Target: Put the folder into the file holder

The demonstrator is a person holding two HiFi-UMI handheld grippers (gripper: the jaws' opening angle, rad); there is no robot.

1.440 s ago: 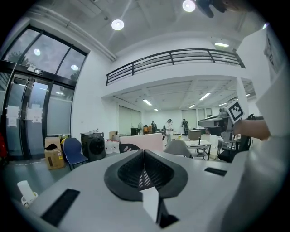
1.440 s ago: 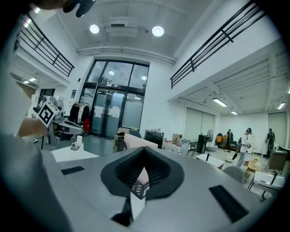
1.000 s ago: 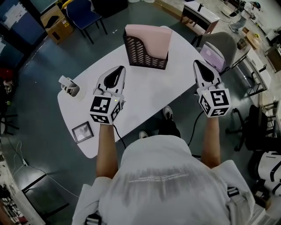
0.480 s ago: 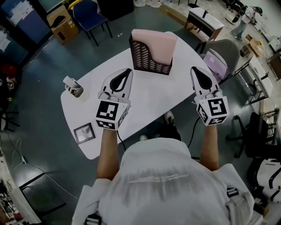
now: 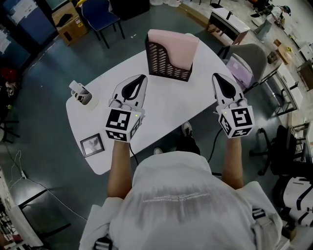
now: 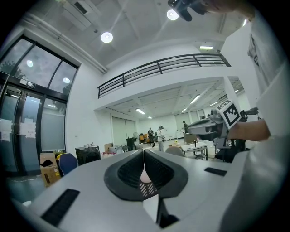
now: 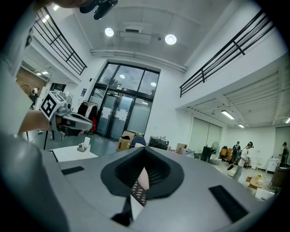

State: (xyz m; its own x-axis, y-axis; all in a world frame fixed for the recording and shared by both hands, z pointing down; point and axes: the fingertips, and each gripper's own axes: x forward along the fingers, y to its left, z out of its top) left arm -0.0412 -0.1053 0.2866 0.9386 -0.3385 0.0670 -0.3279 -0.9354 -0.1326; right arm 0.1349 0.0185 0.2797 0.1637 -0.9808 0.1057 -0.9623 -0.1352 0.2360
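Room: large hall with a dark grey-green floor, seen from above, with a white rounded table (image 5: 164, 105) in the middle.
Folder: the pale pink flat folder (image 5: 174, 45) stands upright inside the file holder, and its top rises above the holder's rim.
File holder: the dark brown perforated plastic file holder (image 5: 165, 64) stands at the table's far edge with its open side up.
Left gripper: the white-and-black left gripper (image 5: 141, 77), carrying a marker cube, is held over the table on the near-left of the file holder. Its tips point toward the holder but stay apart from it, and its jaws are clenched together on nothing.
Right gripper: the matching right gripper (image 5: 217, 76) is on the near-right of the file holder, by the table's right edge and apart from the holder. Its jaws are also pressed together and empty.
Small white device (image 5: 80, 93): on the table, well to the left of the file holder.
Grey square framed plate (image 5: 92, 145): on the table's near-left corner, farthest from the file holder.
Grey office chair (image 5: 248, 54): on the floor to the right of the file holder.
Blue chair (image 5: 100, 13): on the floor beyond the file holder, to the left.
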